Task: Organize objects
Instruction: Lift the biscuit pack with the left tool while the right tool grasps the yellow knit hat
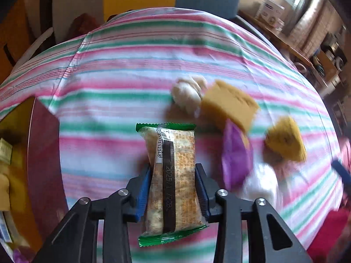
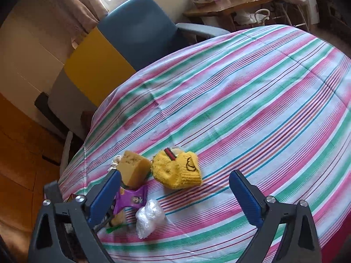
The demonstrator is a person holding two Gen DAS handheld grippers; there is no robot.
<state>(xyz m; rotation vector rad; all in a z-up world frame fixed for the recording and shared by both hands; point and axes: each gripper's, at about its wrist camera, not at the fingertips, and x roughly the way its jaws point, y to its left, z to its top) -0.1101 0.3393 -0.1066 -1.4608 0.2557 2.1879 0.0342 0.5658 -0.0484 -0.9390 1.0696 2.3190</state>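
My left gripper is shut on a green-edged snack packet and holds it above the striped tablecloth. Beyond it lie a yellow sponge, a white rope ball, a purple packet, a yellow knit sock and a clear plastic wad. My right gripper is open and empty above the cloth, near the sponge, the sock, the purple packet and the plastic wad.
A dark red box holding several items stands at the left of the left wrist view. A blue chair and a yellow panel stand behind the table. A wooden shelf with boxes is at the far right.
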